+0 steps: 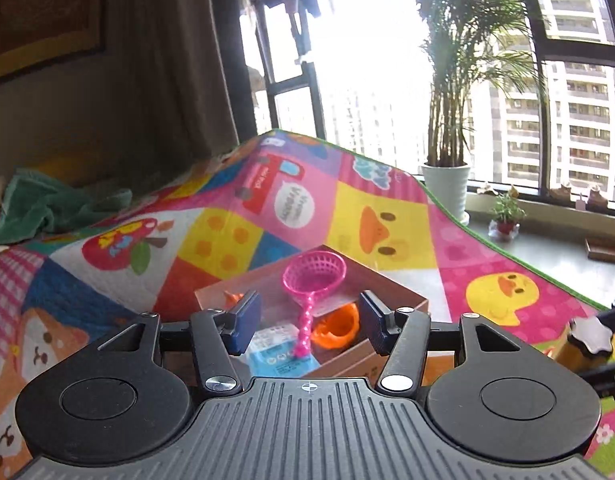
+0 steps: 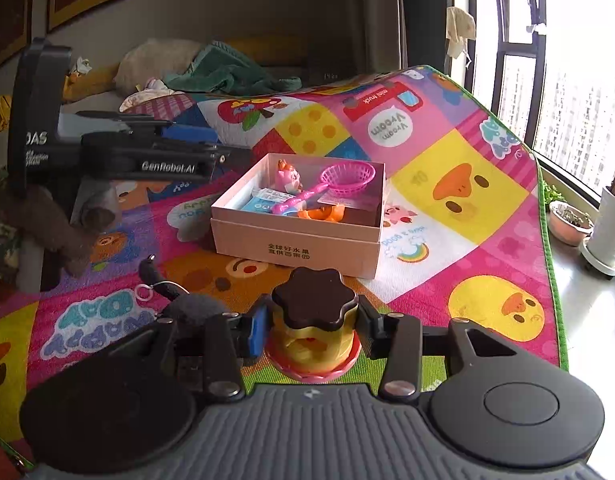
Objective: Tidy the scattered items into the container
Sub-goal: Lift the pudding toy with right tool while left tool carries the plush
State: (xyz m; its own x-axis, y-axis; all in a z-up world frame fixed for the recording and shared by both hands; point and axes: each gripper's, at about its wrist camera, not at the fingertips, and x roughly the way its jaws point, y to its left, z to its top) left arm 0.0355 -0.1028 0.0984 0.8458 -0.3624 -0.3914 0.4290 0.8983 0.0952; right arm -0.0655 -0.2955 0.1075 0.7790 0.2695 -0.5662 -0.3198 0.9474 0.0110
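My right gripper [image 2: 312,330] is clenched on a yellow toy pot with a brown flower-shaped lid [image 2: 314,304], held just short of the cardboard box [image 2: 295,240]. My left gripper [image 1: 307,322] hangs over the box's near edge, jaws parted and gripping nothing. Inside the box lie a pink scoop net [image 1: 313,280], an orange toy [image 1: 337,326], a blue packet [image 1: 277,354] and a pink figurine [image 2: 289,176]. The box sits on the play mat [image 2: 467,200].
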